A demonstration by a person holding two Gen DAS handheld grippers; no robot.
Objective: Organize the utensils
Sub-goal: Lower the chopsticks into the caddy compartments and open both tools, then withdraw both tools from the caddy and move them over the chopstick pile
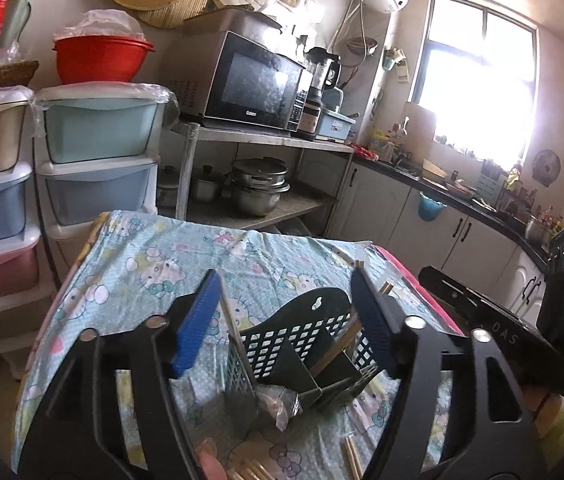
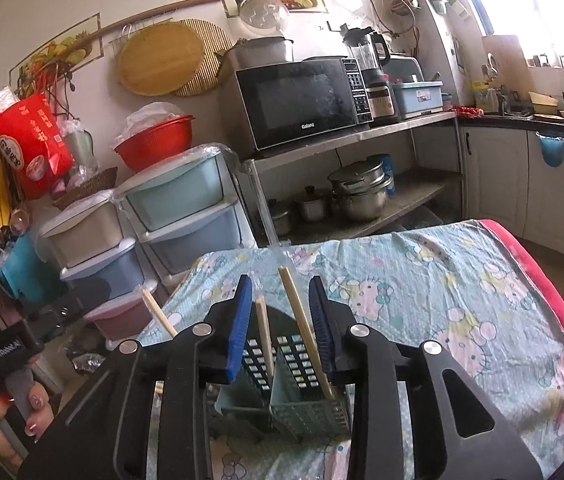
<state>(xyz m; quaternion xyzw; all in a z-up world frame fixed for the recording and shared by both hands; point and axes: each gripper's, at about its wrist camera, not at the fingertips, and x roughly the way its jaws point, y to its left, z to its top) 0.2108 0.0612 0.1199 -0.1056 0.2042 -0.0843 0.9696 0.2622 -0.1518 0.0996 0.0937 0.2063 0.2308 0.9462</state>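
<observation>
I am looking into a cluttered kitchen, working over a table [image 1: 130, 256] draped in a pale blue cartoon-print cloth. Beyond the fingers, a microwave [image 1: 258, 80] is sitting on a steel shelf rack [image 1: 266, 140] with pots [image 1: 258, 188] stacked below it, and pastel drawer units [image 1: 98, 160] are standing off to the left side with a red bowl [image 1: 100, 60] on top. A bright window [image 1: 482, 80] is glaring over the counter to the right.

The left gripper [image 1: 286, 320] is hovering with its blue pads spread wide, clamping nothing. The utensil caddy [image 1: 302, 344], a dark perforated basket with dividers, is sitting right between and just below those fingers. A single chopstick [image 1: 232, 320] is leaning in the caddy just inside the left pad, apart from it. Loose chopsticks [image 1: 352, 456] are lying on the cloth nearer than the caddy.

The right gripper [image 2: 282, 328] is holding its pads moderately apart, straddling the same caddy [image 2: 282, 380]. Two chopsticks [image 2: 302, 328] are standing tilted in its compartments, between the pads; I cannot tell whether the right-hand one is touching the pad beside it. A third chopstick [image 2: 158, 314] is poking up outside the left pad. The person's hand [image 2: 10, 412] on the other gripper's handle is showing at the lower left edge.
</observation>
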